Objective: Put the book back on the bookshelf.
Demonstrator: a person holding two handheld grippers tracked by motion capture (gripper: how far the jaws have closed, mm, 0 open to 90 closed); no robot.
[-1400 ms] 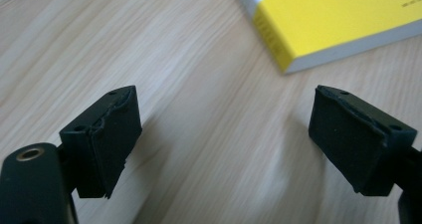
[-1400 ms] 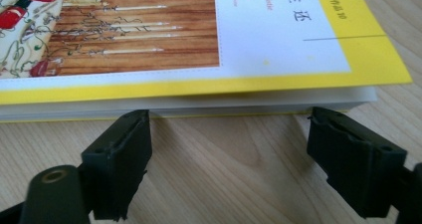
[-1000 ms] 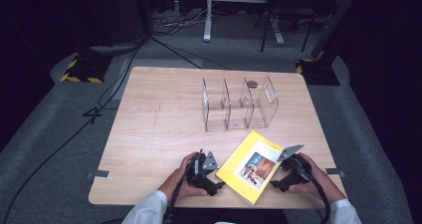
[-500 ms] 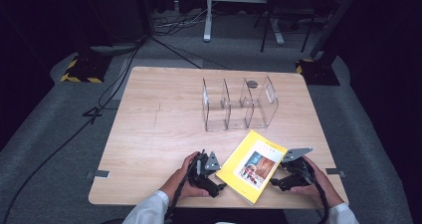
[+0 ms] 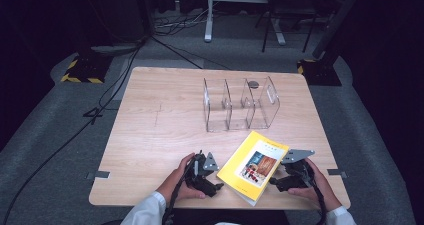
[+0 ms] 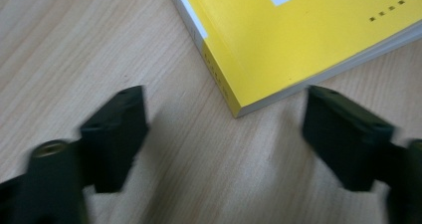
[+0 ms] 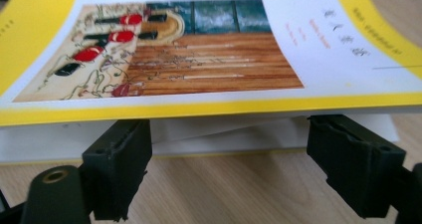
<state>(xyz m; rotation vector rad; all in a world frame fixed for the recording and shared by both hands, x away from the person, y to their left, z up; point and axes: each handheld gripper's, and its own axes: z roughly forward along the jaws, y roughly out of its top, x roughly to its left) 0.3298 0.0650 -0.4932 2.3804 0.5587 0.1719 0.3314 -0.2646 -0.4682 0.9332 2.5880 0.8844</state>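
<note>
A yellow book (image 5: 255, 165) with a picture on its cover lies flat near the table's front edge. My left gripper (image 5: 216, 181) lies on the table at the book's left. In the left gripper view (image 6: 225, 92) its jaws have just been closing. They still stand apart on either side of the book's near corner (image 6: 278, 45), and neither pad presses on it. My right gripper (image 5: 277, 181) lies at the book's right side. Its jaws (image 7: 229, 127) are spread wide and low against the page edge of the book (image 7: 199, 50), under the slightly raised cover.
A clear acrylic rack (image 5: 240, 105) with upright dividers stands past the book at mid-table. Behind it lies a small dark disc (image 5: 253, 84). The wooden table (image 5: 160, 115) has bare room to the left. Cables and stand feet sit on the floor beyond.
The right gripper has edged slightly to the right beside the book. The book and the left hand keep their places.
</note>
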